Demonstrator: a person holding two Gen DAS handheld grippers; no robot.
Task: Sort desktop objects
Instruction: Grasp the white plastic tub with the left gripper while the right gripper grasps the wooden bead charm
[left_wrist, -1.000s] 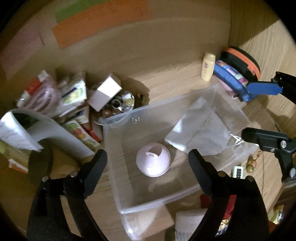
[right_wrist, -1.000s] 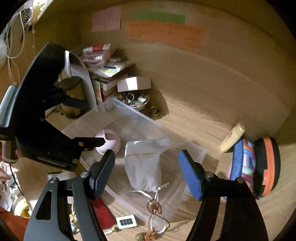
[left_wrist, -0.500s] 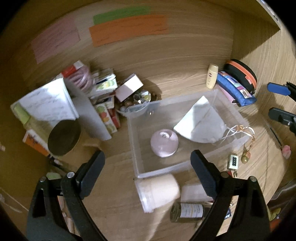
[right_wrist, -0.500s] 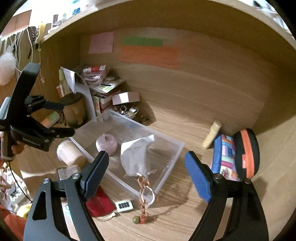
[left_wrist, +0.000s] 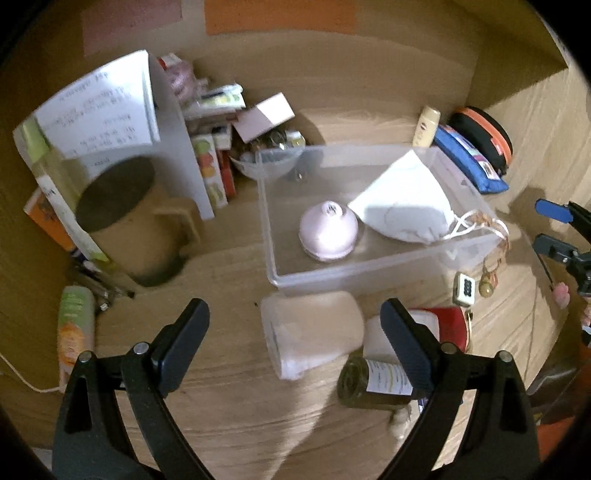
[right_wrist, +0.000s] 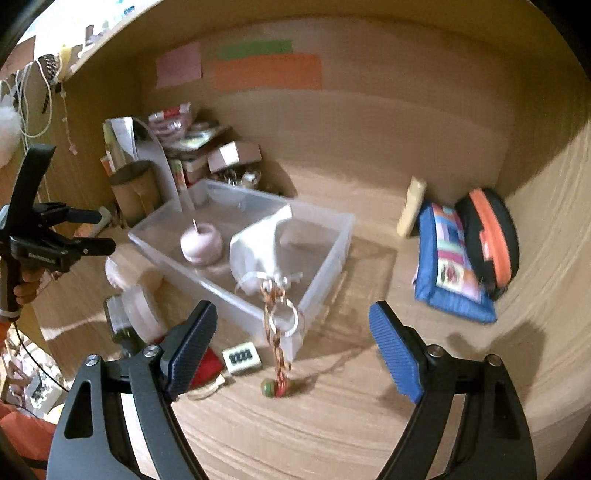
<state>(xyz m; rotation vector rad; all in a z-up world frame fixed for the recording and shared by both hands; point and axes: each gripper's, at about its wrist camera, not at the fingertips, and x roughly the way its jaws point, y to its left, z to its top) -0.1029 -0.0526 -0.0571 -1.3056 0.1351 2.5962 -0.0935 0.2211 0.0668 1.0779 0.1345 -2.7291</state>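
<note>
Pouch (left_wrist: 404, 206) in clear bin (left_wrist: 271, 254), 1 o'clock of pink dome (left_wrist: 328, 232): judged soft, light, best pinched at drawstring neck. Left tongs (left_wrist: 293, 341) and right tongs (right_wrist: 291, 345) spread, empty.

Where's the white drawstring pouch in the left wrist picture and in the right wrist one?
Left wrist: white drawstring pouch right of centre, inside the clear bin.
Right wrist: pouch left of centre, at the bin's near edge.
Shared landmark: pink dome beside it.
</note>
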